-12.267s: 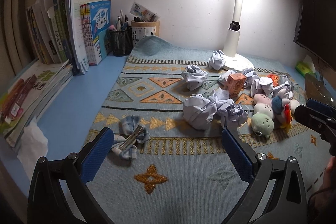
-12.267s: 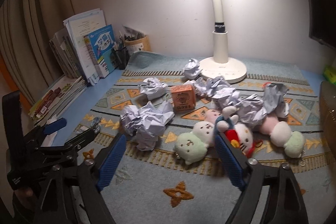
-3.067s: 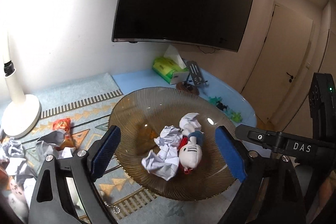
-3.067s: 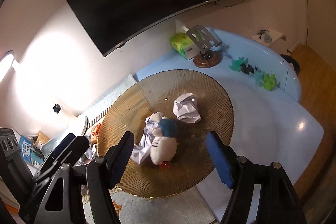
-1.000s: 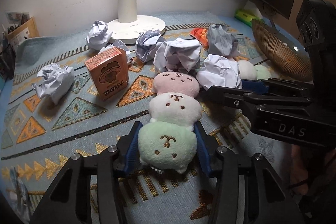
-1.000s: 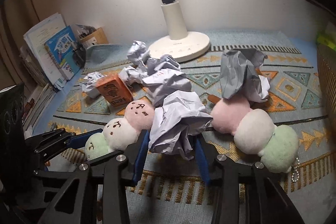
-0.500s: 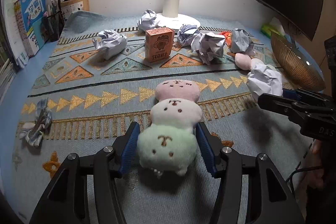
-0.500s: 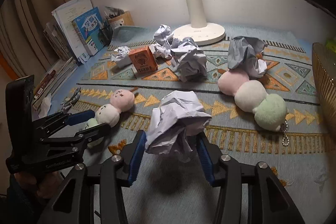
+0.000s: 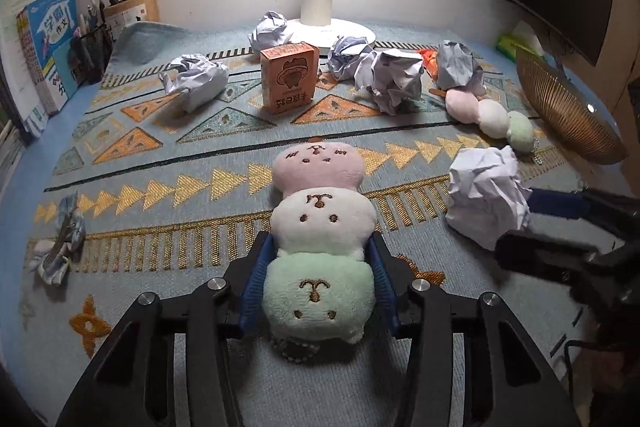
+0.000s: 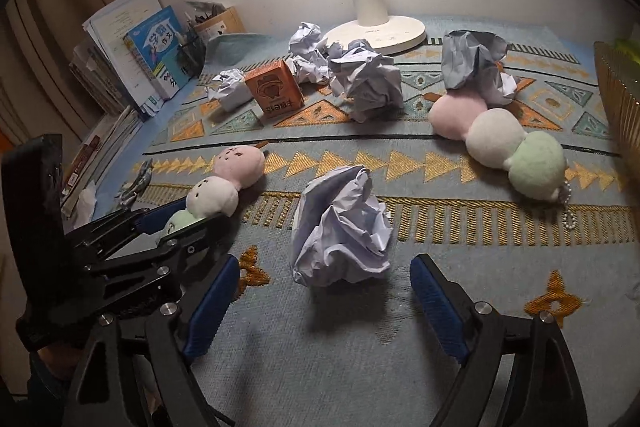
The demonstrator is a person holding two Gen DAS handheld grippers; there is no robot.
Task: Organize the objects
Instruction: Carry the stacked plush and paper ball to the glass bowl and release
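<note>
My left gripper (image 9: 316, 285) is clenched on the plush toy (image 9: 318, 227), its blue fingers (image 9: 256, 277) squeezing the green end; the white and pink segments stretch away toward 12 o'clock over the patterned mat (image 9: 168, 187). The toy's underside and whatever dangles beneath the green end are mostly hidden, only a bit of beaded chain showing.

My right gripper (image 10: 324, 301) stands released, fingers (image 10: 210, 301) spread wide either side of a crumpled paper ball (image 10: 340, 227) that sits on the mat just ahead of them at 12 o'clock. From the left wrist view that ball looks pressed against the right gripper's tips, and I cannot tell there whether they touch it.

At 2 o'clock from the right gripper lies a second plush toy (image 10: 500, 143), its pink end partly covered by another paper wad (image 10: 472, 63). An orange carton (image 10: 274, 93) stands at 11 o'clock among more wads near the lamp base (image 10: 376, 31). The wicker bowl (image 9: 560, 111) is cut off at the right edge in both views. Books (image 10: 152, 47) at 10 o'clock are blurred.
</note>
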